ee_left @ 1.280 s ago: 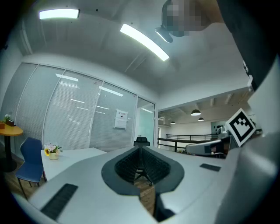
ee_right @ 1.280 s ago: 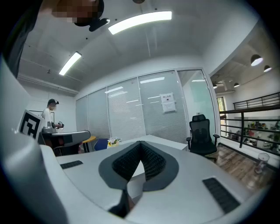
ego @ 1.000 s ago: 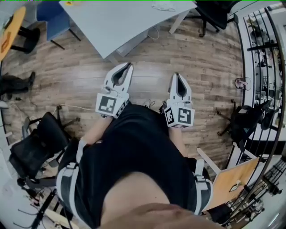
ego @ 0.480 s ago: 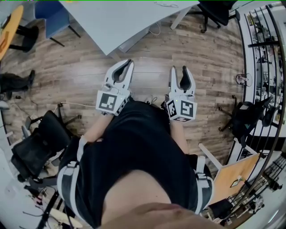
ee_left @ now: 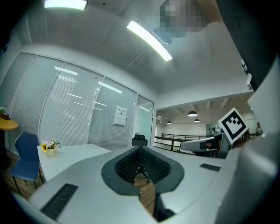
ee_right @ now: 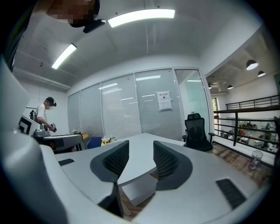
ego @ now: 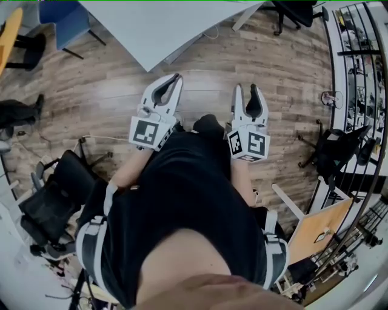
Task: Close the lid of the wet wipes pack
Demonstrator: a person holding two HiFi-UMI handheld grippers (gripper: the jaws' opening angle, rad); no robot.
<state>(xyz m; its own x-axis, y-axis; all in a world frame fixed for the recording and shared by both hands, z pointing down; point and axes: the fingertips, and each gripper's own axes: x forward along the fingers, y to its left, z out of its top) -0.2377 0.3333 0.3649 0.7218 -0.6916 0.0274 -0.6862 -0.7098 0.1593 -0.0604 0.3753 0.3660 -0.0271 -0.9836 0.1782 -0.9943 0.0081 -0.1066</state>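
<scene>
No wet wipes pack shows in any view. My left gripper [ego: 177, 77] is held out over the wooden floor, pointing toward the grey table [ego: 157, 30]. Its jaws are shut with nothing in them, and they meet in the left gripper view [ee_left: 140, 148]. My right gripper [ego: 247, 89] is beside it. Its jaws have just been opening and now stand open with nothing between them. In the right gripper view [ee_right: 141, 144] the table top [ee_right: 135, 168] shows through the gap. A small pot of flowers [ee_left: 51, 148] stands on the table.
A black office chair [ego: 54, 194] stands at my left, and another [ee_right: 196, 131] by the table's far end. A blue chair [ego: 60, 18] sits behind the table. A railing [ego: 357, 91] runs along the right. A person [ee_right: 45, 116] stands at the left.
The right gripper's jaws were shut a second ago and are now apart. Both grippers have moved a little forward toward the table. The left jaws stayed shut.
</scene>
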